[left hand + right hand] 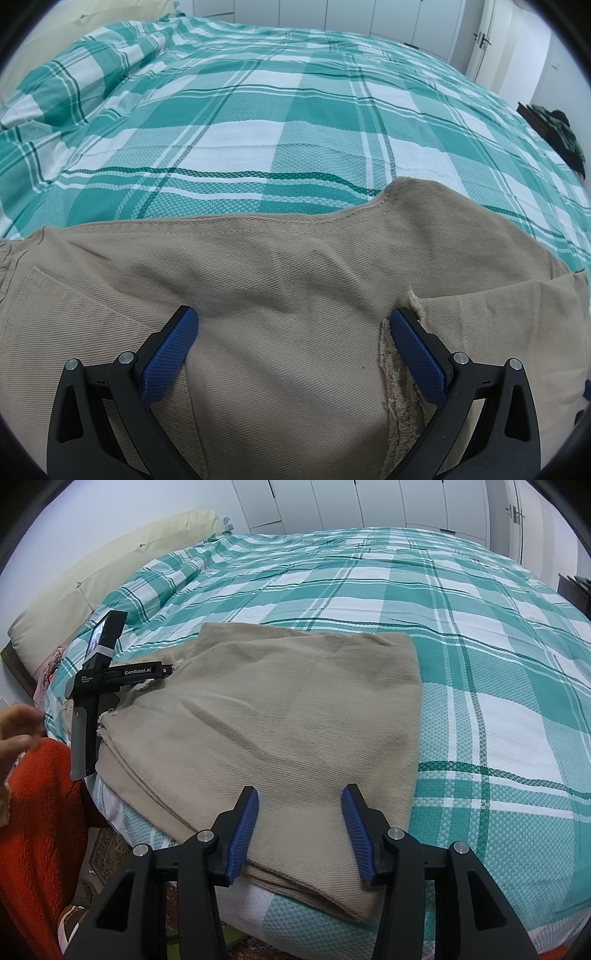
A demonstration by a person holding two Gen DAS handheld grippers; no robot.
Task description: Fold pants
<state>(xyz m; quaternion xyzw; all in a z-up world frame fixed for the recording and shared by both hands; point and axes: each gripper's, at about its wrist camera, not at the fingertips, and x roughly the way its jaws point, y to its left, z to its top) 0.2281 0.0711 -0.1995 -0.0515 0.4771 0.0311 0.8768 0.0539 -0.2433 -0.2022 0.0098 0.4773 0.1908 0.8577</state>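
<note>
Beige pants point(277, 709) lie folded into a flat stack on the near edge of a teal and white plaid bed cover point(498, 664). My right gripper point(300, 794) hovers over the stack's near edge with its blue pads apart and nothing pinched between them. In the left wrist view the pants point(277, 266) fill the lower half. My left gripper point(292, 315) is spread wide above them, and its right finger sits beside a frayed hem point(397, 387). From the right wrist view, the left gripper point(166, 671) shows side-on at the stack's far left corner.
A cream headboard cushion point(110, 561) runs along the bed's left end. A person's hand point(18, 731) and red fleece sleeve point(37, 812) are at the left. White wardrobe doors point(369, 502) stand behind, dark clothing point(561, 129) lies right, and a patterned rug point(107, 853) lies below.
</note>
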